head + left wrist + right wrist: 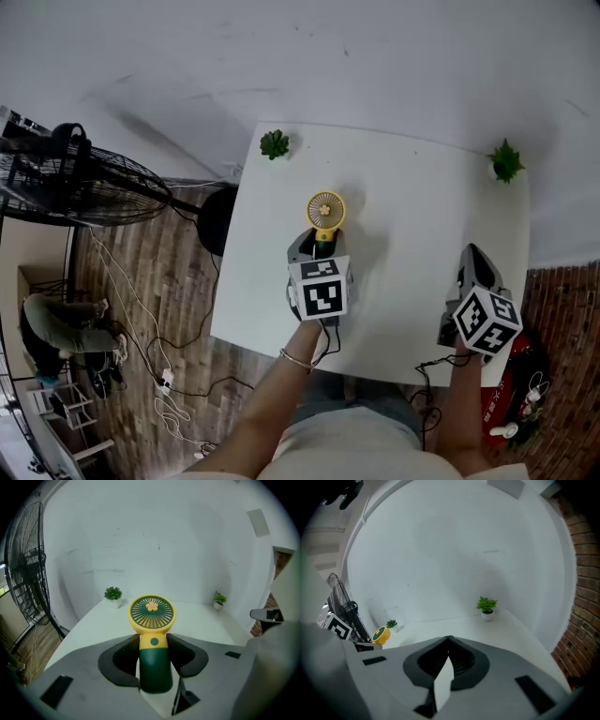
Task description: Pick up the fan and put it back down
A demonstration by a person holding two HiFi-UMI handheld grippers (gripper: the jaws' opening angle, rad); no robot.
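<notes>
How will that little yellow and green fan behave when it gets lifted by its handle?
Probably stiff and light: the fan looks like small, hard plastic. It may be a bit top-heavy, since its round head sits above the handle, where the left gripper clamps it. The smooth handle could slip slightly.

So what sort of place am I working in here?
Probably a makeshift indoor recording corner: a plain white square table against a white wall, with a large black pedestal fan and loose white cables on the wood-plank floor.
</notes>
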